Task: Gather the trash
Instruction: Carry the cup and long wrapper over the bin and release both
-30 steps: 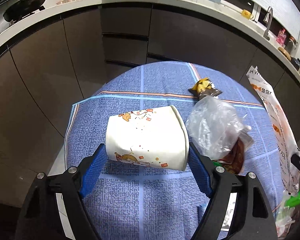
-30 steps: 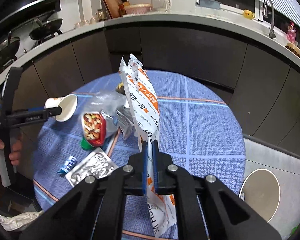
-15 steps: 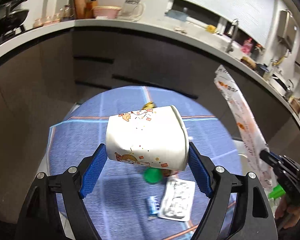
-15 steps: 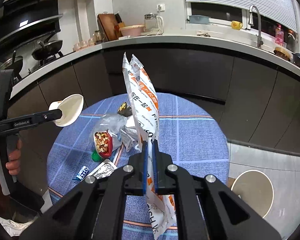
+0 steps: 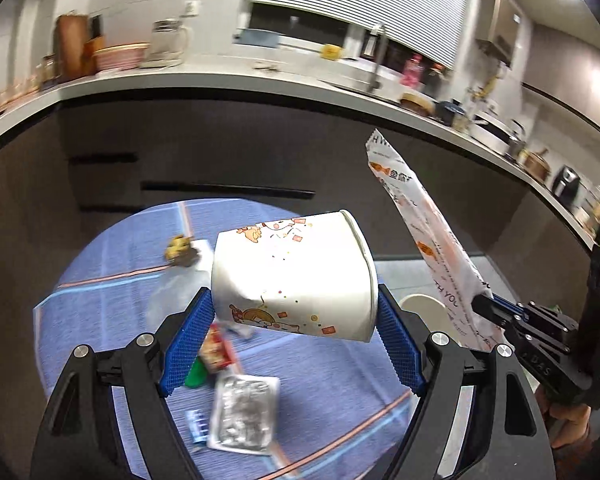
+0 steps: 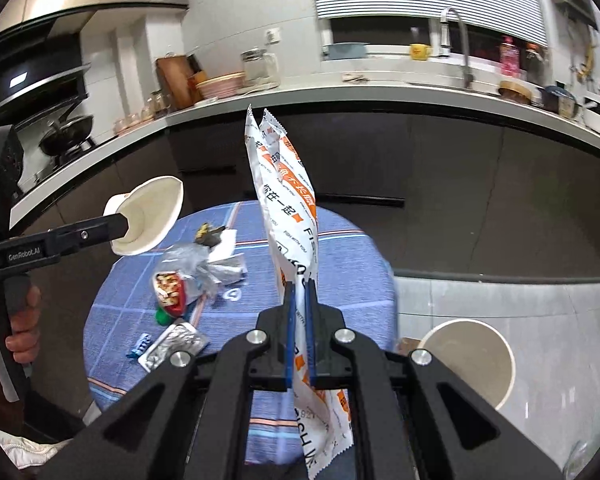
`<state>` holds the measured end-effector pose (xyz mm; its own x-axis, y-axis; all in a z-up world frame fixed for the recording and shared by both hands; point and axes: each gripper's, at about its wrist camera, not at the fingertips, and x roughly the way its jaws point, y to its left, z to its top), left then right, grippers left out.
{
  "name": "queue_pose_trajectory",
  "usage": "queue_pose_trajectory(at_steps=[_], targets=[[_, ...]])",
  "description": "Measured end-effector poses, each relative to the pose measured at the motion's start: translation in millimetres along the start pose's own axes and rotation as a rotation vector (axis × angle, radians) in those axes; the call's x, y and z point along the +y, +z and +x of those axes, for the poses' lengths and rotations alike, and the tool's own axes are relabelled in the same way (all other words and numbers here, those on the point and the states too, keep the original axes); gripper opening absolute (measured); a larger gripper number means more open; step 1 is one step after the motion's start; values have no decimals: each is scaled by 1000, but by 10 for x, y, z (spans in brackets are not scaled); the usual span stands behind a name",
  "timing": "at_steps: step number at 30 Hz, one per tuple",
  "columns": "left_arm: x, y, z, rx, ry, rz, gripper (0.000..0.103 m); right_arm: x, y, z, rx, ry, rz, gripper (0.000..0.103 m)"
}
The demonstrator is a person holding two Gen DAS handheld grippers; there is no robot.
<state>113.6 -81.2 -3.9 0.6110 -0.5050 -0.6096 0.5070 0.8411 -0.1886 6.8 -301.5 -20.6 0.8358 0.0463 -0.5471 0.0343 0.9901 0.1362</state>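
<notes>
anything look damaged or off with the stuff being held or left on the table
The paper cup clamped sideways in the left gripper is dented near its base. On the blue tablecloth, an opened snack bag lies amid crumpled plastic and a foil blister pack.

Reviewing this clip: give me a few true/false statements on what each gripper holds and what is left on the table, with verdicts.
1. The left gripper holds a paper cup lying on its side. True.
2. The right gripper is open and holds nothing. False: its fingers are shut on a long white and orange snack wrapper.
3. The paper cup rests on the table. False: it is lifted clear of the blue cloth.
4. A silver foil packet lies on the table. True.
5. The white bin stands on the table. False: it stands on the floor beside the table.
</notes>
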Motion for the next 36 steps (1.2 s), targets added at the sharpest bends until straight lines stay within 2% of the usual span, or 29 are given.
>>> queue_pose_trajectory(at_steps=[11,23,29,36], targets=[[-855,96,458,38,-137,97,76,-730,-219,-242,-40,-116,130,6],[-1684,43,1128,128,-230,200,76,-1537,-602,-171,14,-202,279,6],[-1987,-60,1495,170,-255,245,76,-1794,-774,-4,118,-237,288,6],[-2168,-161,1827,212,-261,249,76,-2113,-1012,250,342,-272,305,6]])
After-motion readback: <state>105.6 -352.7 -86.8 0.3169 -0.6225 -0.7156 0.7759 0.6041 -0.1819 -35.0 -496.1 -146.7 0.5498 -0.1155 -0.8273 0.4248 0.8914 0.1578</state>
